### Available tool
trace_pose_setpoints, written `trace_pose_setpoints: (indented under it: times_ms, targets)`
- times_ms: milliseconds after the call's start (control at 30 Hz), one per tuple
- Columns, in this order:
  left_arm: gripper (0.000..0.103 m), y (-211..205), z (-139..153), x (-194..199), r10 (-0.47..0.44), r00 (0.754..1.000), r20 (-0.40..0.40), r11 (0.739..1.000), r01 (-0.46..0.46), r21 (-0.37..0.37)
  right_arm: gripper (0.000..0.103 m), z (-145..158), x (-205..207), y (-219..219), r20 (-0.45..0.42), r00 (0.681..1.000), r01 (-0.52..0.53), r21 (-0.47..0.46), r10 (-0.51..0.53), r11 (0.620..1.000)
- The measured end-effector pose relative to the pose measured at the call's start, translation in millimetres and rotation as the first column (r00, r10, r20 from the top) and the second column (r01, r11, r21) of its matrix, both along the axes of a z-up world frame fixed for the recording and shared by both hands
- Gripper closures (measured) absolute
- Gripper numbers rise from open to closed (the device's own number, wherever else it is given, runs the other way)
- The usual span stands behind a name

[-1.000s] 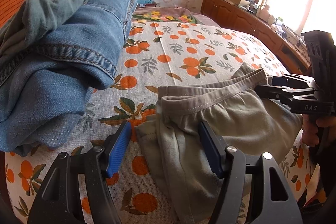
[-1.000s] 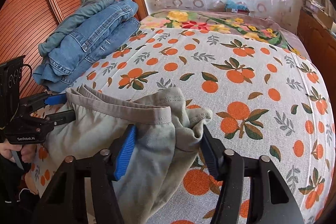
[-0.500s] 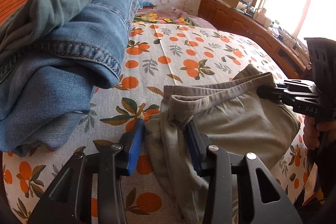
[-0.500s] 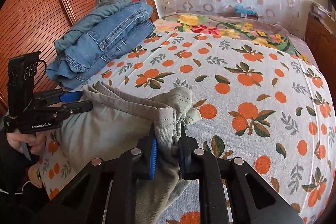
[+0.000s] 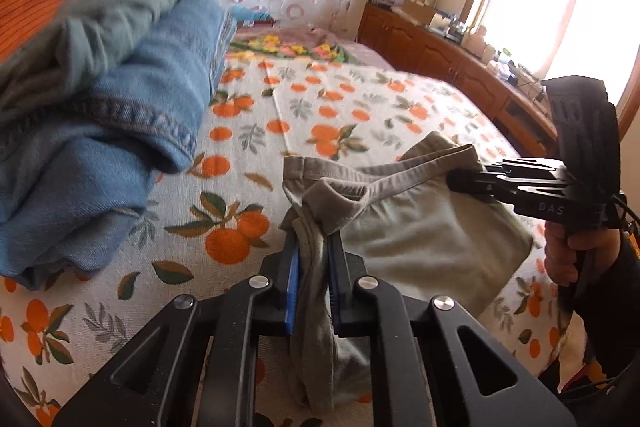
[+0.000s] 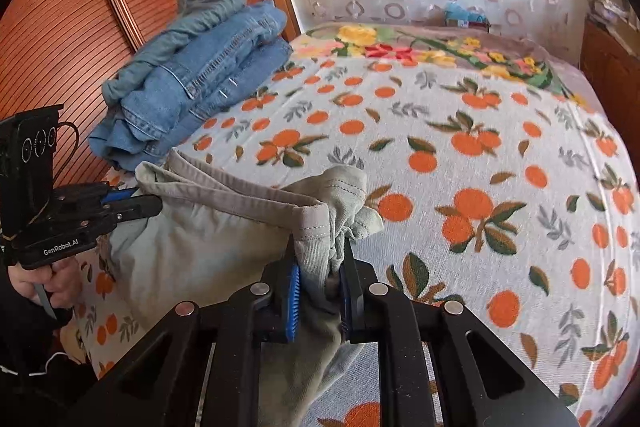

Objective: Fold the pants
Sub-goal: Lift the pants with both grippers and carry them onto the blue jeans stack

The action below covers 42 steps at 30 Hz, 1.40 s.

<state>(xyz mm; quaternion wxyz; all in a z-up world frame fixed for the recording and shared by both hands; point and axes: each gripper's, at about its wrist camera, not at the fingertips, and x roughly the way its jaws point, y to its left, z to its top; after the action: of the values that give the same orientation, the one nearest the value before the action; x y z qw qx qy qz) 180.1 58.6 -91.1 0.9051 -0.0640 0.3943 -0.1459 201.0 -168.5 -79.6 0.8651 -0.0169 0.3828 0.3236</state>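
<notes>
Orange-print bedspread (image 6: 460,155) fills my view, folded jeans (image 6: 200,75) stacked near the headboard. Grey-green pants (image 5: 420,239) hang bunched at the bed's near edge. My left gripper (image 5: 314,267) and right gripper (image 6: 318,279) each clamp a waistband corner; I judge folding barely begun.

My left gripper (image 5: 313,267): black angular linkage arms, round silver screws, blue ribbed pads (image 5: 293,283). My right gripper (image 6: 319,279): same build. Side on, white lettering "DAS" and "GenRobot.AI", thin black cable. Bare-skinned hand (image 5: 568,255), dark sleeve.
</notes>
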Motion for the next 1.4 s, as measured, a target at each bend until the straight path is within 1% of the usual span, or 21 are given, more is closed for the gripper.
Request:
trace_pose_setpoints:
  times_ms: [100,300,500,567,733,867,933,1000,1100,1267,1400]
  targets:
    - [0.090,5.3,15.8,-5.9,0.014,0.999,0.043,1.000,-0.013,-0.016,0.088,22.9,-7.7,-2.5,0.061,0.998,-0.011,0.025,0.010,1.000]
    - [0.090,19.3,52.2,-11.2,0.053,0.989,0.136,0.998,-0.049,-0.030,0.088,75.5,-5.5,8.2,0.180,0.983,-0.035,0.010,0.032,0.999]
    - [0.090,44.4,100.4,-12.1,0.121,0.963,0.241,0.993,-0.116,-0.034,0.088,131.6,6.2,35.3,0.289,0.954,-0.089,0.004,0.083,0.996]
    - [0.090,52.8,109.9,-11.2,0.147,0.953,0.264,0.989,-0.145,-0.029,0.088,145.5,13.2,49.6,0.317,0.943,-0.108,-0.006,0.104,0.994]
    - [0.090,81.2,120.7,-1.1,0.215,0.935,0.283,0.976,-0.219,-0.019,0.088,161.9,38.8,93.6,0.352,0.923,-0.151,-0.047,0.157,0.987]
    - [0.090,100.7,122.1,9.0,0.250,0.928,0.276,0.966,-0.257,-0.012,0.088,163.9,57.5,127.6,0.353,0.916,-0.172,-0.080,0.190,0.982]
    - [0.090,107.5,120.4,9.4,0.262,0.926,0.270,0.964,-0.266,-0.024,0.088,161.5,71.1,139.2,0.349,0.915,-0.180,-0.091,0.201,0.979]
    - [0.090,114.0,119.7,10.5,0.272,0.926,0.264,0.961,-0.273,-0.031,0.088,159.9,87.6,147.7,0.328,0.921,-0.190,-0.092,0.210,0.977]
    - [0.090,122.8,116.4,11.0,0.283,0.923,0.259,0.959,-0.280,-0.051,0.088,163.5,106.2,160.6,0.316,0.923,-0.202,-0.094,0.221,0.975]
    - [0.090,137.3,113.9,11.4,0.301,0.920,0.250,0.954,-0.288,-0.087,0.087,172.1,119.2,186.6,0.327,0.909,-0.225,-0.137,0.258,0.965]
    - [0.090,148.6,106.9,12.7,0.322,0.920,0.225,0.946,-0.307,-0.100,0.087,171.3,132.5,220.1,0.329,0.893,-0.260,-0.177,0.306,0.949]
